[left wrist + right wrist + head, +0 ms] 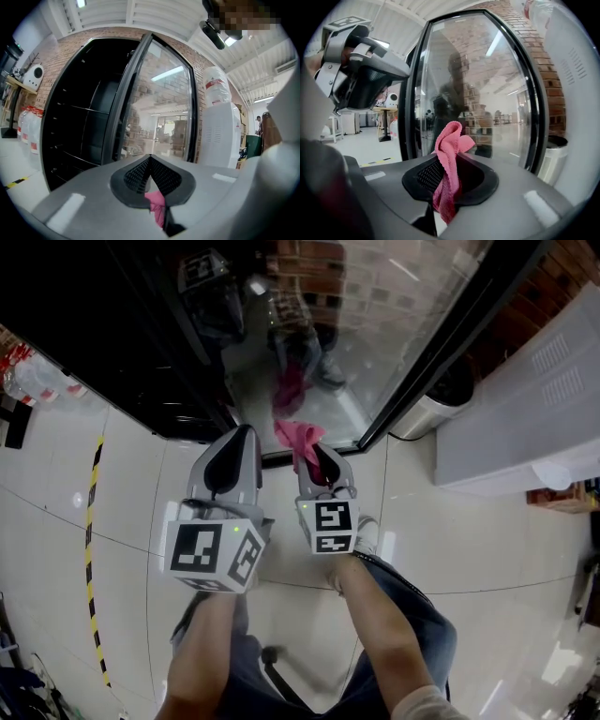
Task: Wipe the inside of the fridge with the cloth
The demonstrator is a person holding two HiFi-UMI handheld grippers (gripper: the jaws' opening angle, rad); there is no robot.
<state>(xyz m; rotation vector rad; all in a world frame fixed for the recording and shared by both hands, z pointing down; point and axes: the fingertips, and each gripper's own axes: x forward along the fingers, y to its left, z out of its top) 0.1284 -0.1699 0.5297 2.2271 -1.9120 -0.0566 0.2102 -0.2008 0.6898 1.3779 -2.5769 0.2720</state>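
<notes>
We're at the tall black fridge [131,334], interior dark, its glass door [394,324] swung wide open over the pale tiled floor [487,540], with both tools held just in front of the doorway. The left gripper [244,433] has its jaws together at the tips (a sliver of pink shows low in the slit, and I cannot tell whether it is pinched). The right gripper [317,454], just beside it, is clamped on the pink cloth [296,437], which bunches up past the jaw tips, near the door's bottom edge.
</notes>
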